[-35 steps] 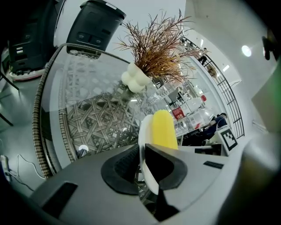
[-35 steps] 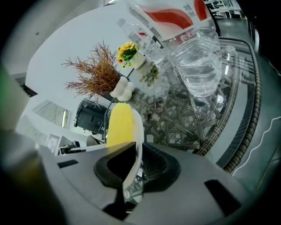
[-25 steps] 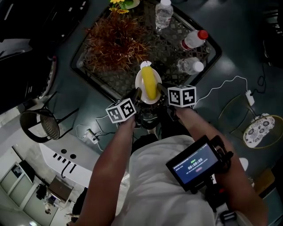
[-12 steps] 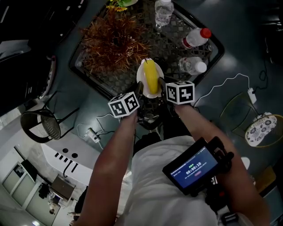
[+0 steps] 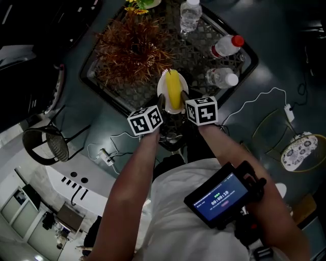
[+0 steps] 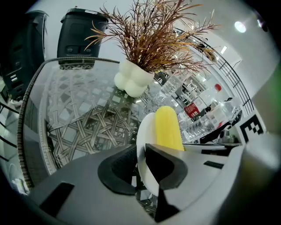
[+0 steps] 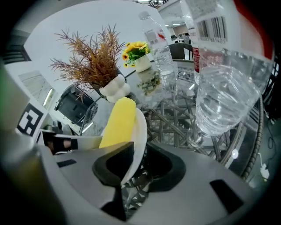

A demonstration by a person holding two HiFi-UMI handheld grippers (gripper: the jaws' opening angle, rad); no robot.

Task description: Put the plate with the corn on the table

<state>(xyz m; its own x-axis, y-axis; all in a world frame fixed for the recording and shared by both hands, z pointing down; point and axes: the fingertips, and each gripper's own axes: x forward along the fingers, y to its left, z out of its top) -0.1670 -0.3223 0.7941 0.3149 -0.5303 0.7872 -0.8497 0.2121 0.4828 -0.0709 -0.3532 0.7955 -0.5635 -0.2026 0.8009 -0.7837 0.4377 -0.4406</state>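
A small white plate [image 5: 164, 90] carries a yellow corn cob [image 5: 173, 89] above the near edge of the dark lattice glass table [image 5: 127, 99]. My left gripper [image 5: 162, 104] is shut on the plate's left rim [image 6: 144, 136], the corn [image 6: 167, 129] lying just beyond its jaws. My right gripper [image 5: 185, 102] is shut on the plate's right rim [image 7: 139, 136], with the corn [image 7: 117, 124] to its left. Whether the plate rests on the glass cannot be told.
On the table stand a dried reddish plant [image 5: 131, 50] in a white vase [image 6: 132, 79], a small sunflower pot [image 7: 139, 57], an upright water bottle [image 5: 190, 15] and two bottles lying down [image 5: 222, 77] [image 5: 225, 46]. A chair [image 5: 48, 142] and cables [image 5: 254, 99] are on the floor.
Both grippers have carried the plate with the corn forward, from just off the table's near corner to over its edge.
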